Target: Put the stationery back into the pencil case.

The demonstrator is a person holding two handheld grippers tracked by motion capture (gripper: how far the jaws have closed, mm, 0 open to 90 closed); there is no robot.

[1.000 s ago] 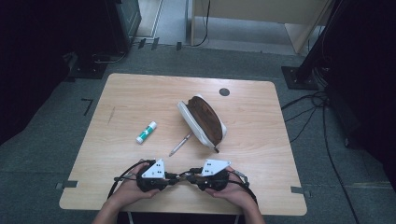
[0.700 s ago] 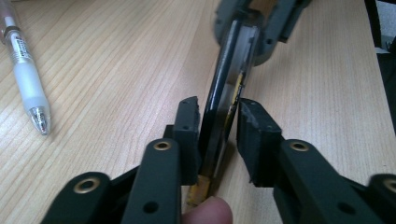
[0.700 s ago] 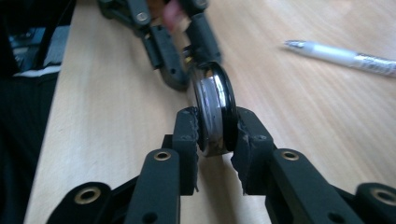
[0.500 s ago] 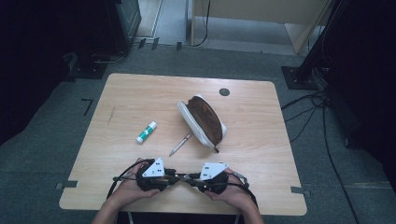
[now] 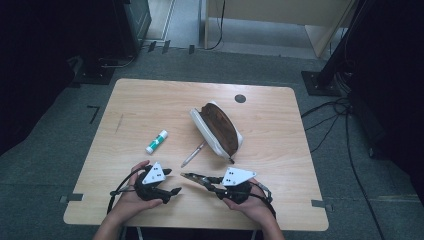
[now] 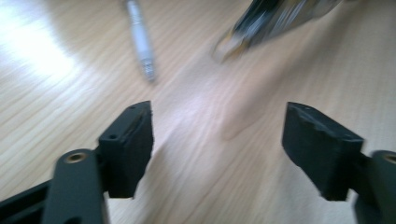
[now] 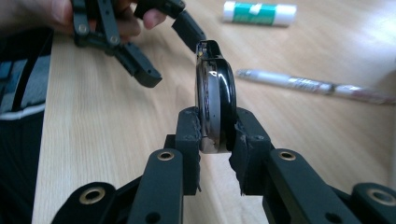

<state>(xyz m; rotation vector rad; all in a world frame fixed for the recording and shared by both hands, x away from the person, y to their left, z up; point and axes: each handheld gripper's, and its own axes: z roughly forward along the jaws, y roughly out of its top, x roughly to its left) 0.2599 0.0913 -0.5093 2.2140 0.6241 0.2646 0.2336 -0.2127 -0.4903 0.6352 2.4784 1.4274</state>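
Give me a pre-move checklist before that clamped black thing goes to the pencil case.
1. Right hand-held gripper shut on the black object: ok.
2. Object sits straight between the pads: ok, it stands edge-on.
3. Left hand-held gripper open and free: ok.
4. Pencil case unzipped: ok, brown inside shows.
5. Pen out of the path: not ok, it lies between grippers and case.
6. What the object is: cannot tell.
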